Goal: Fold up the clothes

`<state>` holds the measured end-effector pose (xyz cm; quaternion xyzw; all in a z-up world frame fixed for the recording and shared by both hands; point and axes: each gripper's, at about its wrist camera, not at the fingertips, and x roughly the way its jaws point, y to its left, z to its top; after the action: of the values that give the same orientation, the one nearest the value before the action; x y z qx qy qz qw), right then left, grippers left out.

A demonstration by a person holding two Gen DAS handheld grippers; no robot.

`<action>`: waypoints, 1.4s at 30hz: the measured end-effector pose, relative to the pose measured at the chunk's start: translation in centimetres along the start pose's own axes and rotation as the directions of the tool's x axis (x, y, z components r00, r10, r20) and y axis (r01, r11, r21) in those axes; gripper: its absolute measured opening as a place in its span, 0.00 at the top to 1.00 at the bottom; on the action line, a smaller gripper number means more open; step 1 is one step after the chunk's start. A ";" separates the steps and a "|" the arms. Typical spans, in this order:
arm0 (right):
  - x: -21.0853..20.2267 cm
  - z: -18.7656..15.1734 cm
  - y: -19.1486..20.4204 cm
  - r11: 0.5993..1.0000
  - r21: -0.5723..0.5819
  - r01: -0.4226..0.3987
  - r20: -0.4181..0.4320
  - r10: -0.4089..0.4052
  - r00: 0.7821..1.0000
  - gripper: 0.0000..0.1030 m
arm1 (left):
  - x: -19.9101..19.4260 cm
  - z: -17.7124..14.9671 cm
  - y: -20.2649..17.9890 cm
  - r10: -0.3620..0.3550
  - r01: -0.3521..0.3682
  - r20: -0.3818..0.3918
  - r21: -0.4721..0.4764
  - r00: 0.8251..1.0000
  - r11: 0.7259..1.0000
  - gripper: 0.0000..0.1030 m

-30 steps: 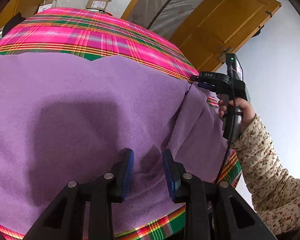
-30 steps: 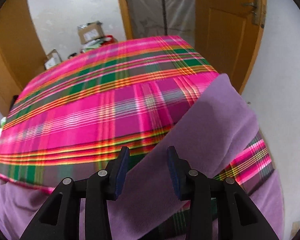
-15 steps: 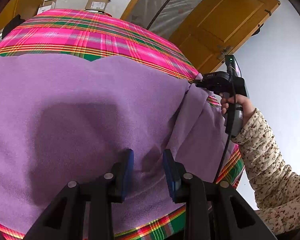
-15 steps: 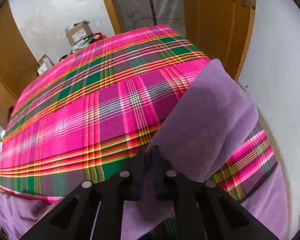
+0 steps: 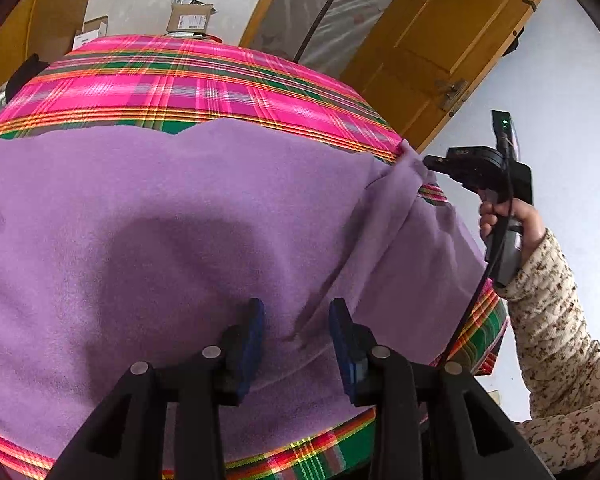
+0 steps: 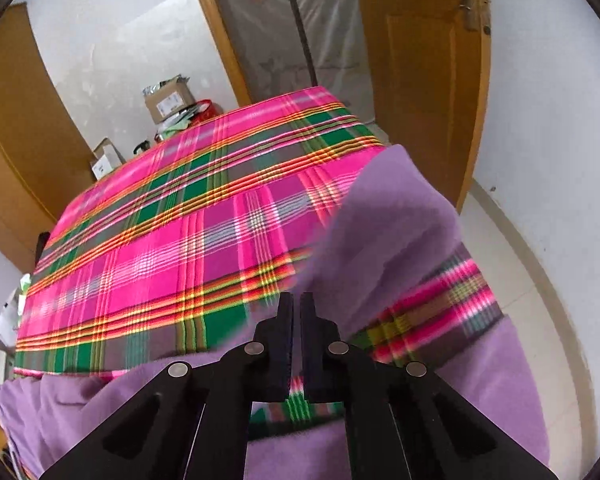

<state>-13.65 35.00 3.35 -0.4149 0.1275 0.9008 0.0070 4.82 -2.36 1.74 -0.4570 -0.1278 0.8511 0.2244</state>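
- While a purple fleece garment point(image 5: 172, 232) lies spread over most of a pink plaid cloth point(image 5: 204, 88) on the tabletop, the right gripper point(image 6: 296, 308) is clamped on the end of what looks like a sleeve point(image 6: 396, 216), its jaws pressed nearly together with the fabric pinched between them at the lower centre of the right wrist view.
- In the left wrist view the same gripper point(image 5: 430, 162) shows at the right edge of the frame, held by a hand point(image 5: 512, 228) in a floral sleeve, with a peak of purple cloth drawn up to its tip at the far right corner of the garment.
- The left gripper point(image 5: 296, 328) hovers at the bottom centre of its own view, jaws apart and opening, the garment's near portion lying below and between them with no cloth visibly pinched.
- The step in hand appears to be the first sleeve fold: the grip is taken, and the fold itself is not yet made.
- The next move likely calls for carrying the pinched sleeve across the frame toward the garment's middle, keeping it low enough that the body does not drag, then letting go so it lies flat.
- The left gripper could pin the body near the lower edge.
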 end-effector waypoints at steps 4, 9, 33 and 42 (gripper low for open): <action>-1.2 -0.8 -1.2 1.000 0.019 -0.019 0.010 0.018 1.000 0.97 | 0.2 -0.1 -0.6 0.013 -0.013 0.004 0.025 1.000 1.000 0.66; -0.7 -1.1 -0.9 0.997 0.007 -0.074 -0.017 0.074 0.997 0.93 | 0.5 -0.3 -1.0 0.031 -0.030 -0.007 0.036 1.000 0.999 0.66; 6.9 2.2 3.8 0.993 -0.081 0.086 -0.158 -0.098 0.983 0.71 | 1.0 0.1 -1.2 0.031 -0.031 -0.013 0.028 0.999 0.999 0.66; 5.0 2.0 1.9 0.998 -0.050 0.033 -0.126 -0.040 0.991 0.97 | 1.2 0.1 -1.5 0.046 -0.046 -0.014 0.039 0.999 0.998 0.66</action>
<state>-18.59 33.17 1.27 -0.4739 0.0984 0.8750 0.0054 4.59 -0.48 1.56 -0.4616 -0.0993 0.8551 0.2143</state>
